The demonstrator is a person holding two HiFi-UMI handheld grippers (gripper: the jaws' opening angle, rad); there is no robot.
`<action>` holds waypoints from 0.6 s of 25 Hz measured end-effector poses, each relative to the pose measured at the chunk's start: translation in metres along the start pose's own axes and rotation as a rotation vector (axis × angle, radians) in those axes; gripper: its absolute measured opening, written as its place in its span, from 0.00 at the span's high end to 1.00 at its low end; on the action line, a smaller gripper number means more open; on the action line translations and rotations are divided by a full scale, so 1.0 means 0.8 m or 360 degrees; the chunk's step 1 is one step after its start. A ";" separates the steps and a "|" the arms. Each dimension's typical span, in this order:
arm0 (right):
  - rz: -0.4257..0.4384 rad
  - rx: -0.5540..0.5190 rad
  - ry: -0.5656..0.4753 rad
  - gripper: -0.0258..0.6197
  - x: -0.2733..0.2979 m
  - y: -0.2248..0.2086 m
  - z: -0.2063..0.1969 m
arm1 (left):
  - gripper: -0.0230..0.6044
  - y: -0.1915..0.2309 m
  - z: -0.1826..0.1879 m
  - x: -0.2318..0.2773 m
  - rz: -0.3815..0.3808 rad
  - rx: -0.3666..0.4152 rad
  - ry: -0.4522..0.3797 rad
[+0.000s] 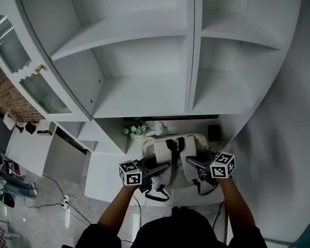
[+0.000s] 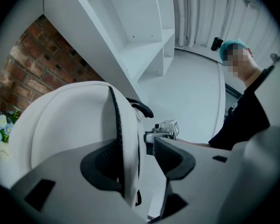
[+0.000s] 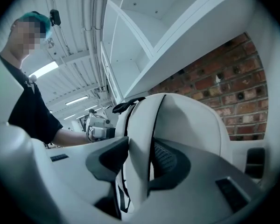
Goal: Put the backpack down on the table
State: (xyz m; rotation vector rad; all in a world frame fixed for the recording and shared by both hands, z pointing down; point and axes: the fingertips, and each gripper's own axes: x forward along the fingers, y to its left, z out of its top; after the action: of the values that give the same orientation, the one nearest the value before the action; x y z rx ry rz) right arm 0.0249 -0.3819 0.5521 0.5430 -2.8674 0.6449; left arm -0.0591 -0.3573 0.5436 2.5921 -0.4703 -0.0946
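Observation:
A white backpack (image 1: 174, 148) with black-edged shoulder straps stands on the white table (image 1: 106, 182), below the shelves. My left gripper (image 1: 164, 167) is at its left strap (image 2: 127, 139). The strap runs between the jaws against one pad, and the other pad stands clear of it, so the gripper is open. My right gripper (image 1: 190, 162) is at the right strap (image 3: 140, 143), which passes between its spread jaws with a slit of light beside one pad, so it is open too. Each gripper view shows the pack's rounded white body (image 2: 60, 120) (image 3: 191, 125) just ahead.
White open shelves (image 1: 144, 50) rise behind the table, against a brick wall (image 3: 224, 87). A small bunch of flowers (image 1: 136, 129) and a dark box (image 1: 213, 133) sit behind the pack. Cables lie on the floor (image 1: 62, 200) at the left.

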 end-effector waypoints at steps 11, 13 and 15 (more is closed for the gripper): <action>-0.0180 0.0005 -0.0034 0.74 -0.041 -0.015 -0.006 | 0.61 0.001 -0.001 -0.041 0.0117 0.0071 0.0014; -0.0191 -0.0006 -0.0031 0.74 -0.045 -0.011 -0.008 | 0.61 -0.002 -0.002 -0.046 0.0123 0.0065 0.0005; -0.0194 -0.0010 -0.0043 0.74 -0.047 -0.006 -0.008 | 0.61 -0.006 -0.004 -0.049 0.0124 0.0060 0.0000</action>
State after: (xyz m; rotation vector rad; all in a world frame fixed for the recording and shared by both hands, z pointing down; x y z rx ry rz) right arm 0.0619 -0.3715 0.5512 0.7246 -2.8327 0.6134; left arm -0.0939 -0.3379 0.5434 2.6065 -0.5776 -0.0594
